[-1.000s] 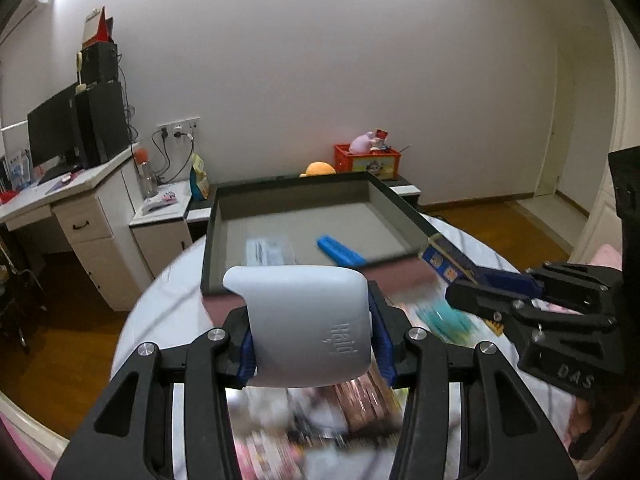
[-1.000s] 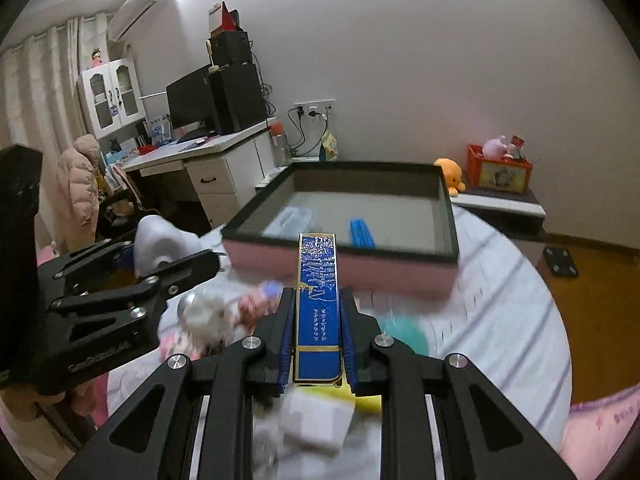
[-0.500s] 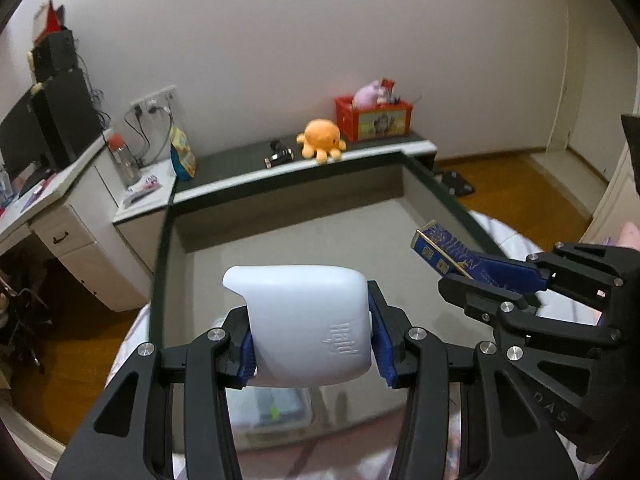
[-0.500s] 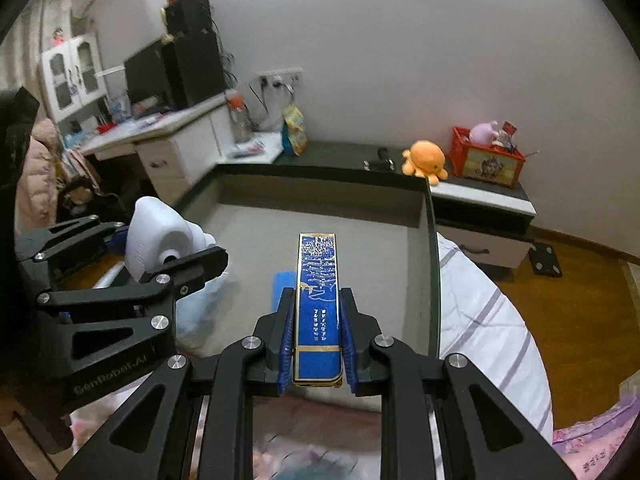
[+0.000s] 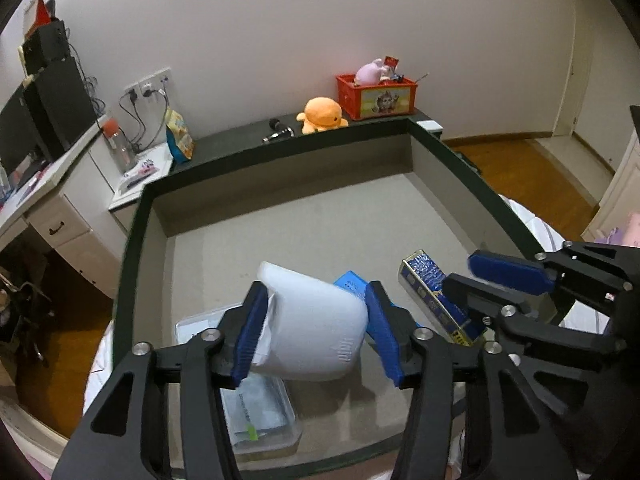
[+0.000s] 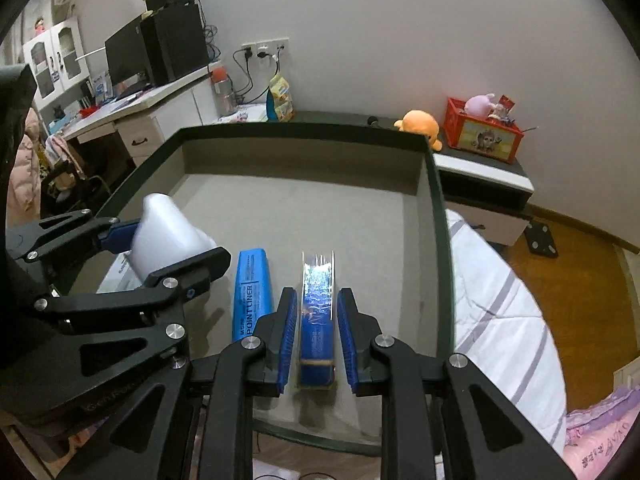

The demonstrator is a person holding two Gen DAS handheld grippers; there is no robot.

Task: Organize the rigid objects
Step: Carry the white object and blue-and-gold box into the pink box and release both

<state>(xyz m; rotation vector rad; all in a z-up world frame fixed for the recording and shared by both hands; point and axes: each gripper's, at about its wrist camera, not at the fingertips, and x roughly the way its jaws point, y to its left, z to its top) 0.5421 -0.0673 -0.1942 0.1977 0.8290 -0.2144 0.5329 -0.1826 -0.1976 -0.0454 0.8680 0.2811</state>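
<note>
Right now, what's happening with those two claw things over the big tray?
A person is sorting items into a large grey tray with two handheld grippers. The left gripper is opening around a white plastic device, which tilts loose between its jaws. The right gripper has let go of a slim dark-blue box, with gaps beside both pads. A blue marker box and a clear case already lie inside.

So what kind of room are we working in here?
Most likely a home bedroom or study: a white desk with a black monitor, an orange plush octopus on a low cabinet, and striped white bedding.
</note>
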